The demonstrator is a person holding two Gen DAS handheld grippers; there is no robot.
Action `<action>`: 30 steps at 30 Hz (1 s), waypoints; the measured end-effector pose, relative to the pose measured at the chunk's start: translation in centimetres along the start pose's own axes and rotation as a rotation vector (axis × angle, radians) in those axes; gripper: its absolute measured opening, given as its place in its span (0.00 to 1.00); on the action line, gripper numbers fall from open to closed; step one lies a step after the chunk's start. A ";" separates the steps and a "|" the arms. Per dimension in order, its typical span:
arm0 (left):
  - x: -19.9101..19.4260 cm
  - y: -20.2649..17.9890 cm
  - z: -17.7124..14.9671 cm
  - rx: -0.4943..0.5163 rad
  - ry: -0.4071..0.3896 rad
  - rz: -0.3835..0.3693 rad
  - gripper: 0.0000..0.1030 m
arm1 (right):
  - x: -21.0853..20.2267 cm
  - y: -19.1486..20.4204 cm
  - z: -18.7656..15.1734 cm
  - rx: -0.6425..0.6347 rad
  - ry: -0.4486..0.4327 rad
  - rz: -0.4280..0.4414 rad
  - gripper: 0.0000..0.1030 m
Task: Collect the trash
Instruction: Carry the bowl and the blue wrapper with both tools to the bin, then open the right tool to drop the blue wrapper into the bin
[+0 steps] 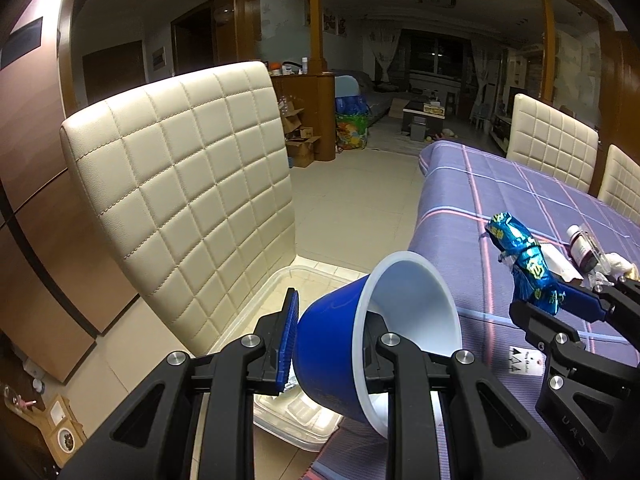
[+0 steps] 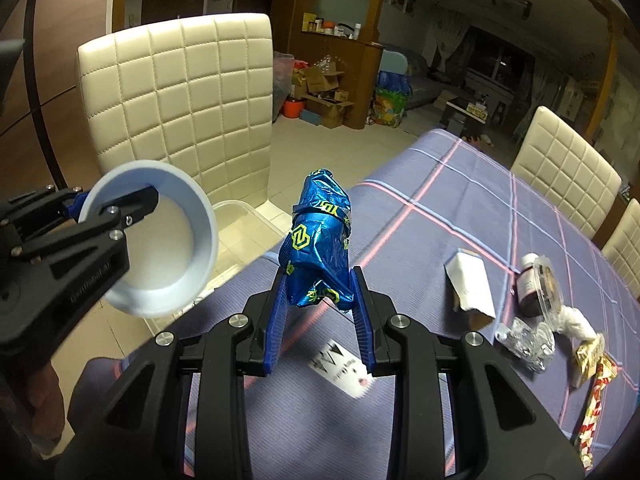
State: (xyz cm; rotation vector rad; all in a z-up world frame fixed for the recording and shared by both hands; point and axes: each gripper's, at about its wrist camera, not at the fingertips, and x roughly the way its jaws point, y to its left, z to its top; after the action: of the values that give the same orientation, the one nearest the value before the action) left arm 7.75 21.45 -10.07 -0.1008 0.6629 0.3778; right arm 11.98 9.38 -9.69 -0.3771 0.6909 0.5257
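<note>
- Gripping a blue cup (image 1: 332,356) by its wall, the left gripper (image 1: 332,344) has one jaw outside the blue side and the other inside the white interior, so the jaws are clenched on the cup.
- Cup's long axis lies tilted: the open white mouth points forward, up and to the right of the left jaws, toward the right gripper; the base points back and down.
- Below the left jaws sits a clear plastic bin (image 1: 276,412) on the tiled floor, beside the edge of the worktop (image 1: 472,208), which is covered in a purple plaid cloth.
- Ahead and left of the left jaws stands a cream quilted chair (image 1: 188,192), its back facing the camera.
- Right gripper (image 2: 320,296) grasps a crumpled blue foil wrapper (image 2: 320,240) with yellow print; the jaws pinch its lower end.
- Wrapper's long axis runs straight ahead out of the right jaws, standing nearly upright in the right wrist view, free end pointing away and up, clear of the worktop.
- Seen from the right wrist, the cup's mouth is to the left of the wrapper, apart from it, opening toward it.
- Right of the right jaws, lying on the cloth: a white torn carton (image 2: 470,288), a small dark bottle (image 2: 530,288), crumpled clear plastic (image 2: 524,340), a white wad (image 2: 576,320) and a red-and-white patterned wrapper (image 2: 596,396).
- Just under the right jaws lies a small white printed card (image 2: 344,368).
</note>
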 end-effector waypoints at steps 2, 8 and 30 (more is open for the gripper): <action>0.2 0.4 0.0 -0.006 0.005 0.006 0.22 | 0.3 0.4 0.4 -0.003 -0.001 0.002 0.31; 0.6 2.4 0.0 -0.041 0.011 0.045 0.22 | 1.4 2.0 2.0 -0.026 0.000 0.015 0.33; 0.5 4.8 -0.2 -0.049 0.013 0.115 0.22 | 0.9 3.2 3.7 -0.037 -0.082 -0.036 0.86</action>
State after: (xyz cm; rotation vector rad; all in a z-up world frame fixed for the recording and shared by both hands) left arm 6.25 26.02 -10.41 -0.1124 0.6745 0.5043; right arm 12.62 14.11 -8.19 -0.3994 0.5949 0.5176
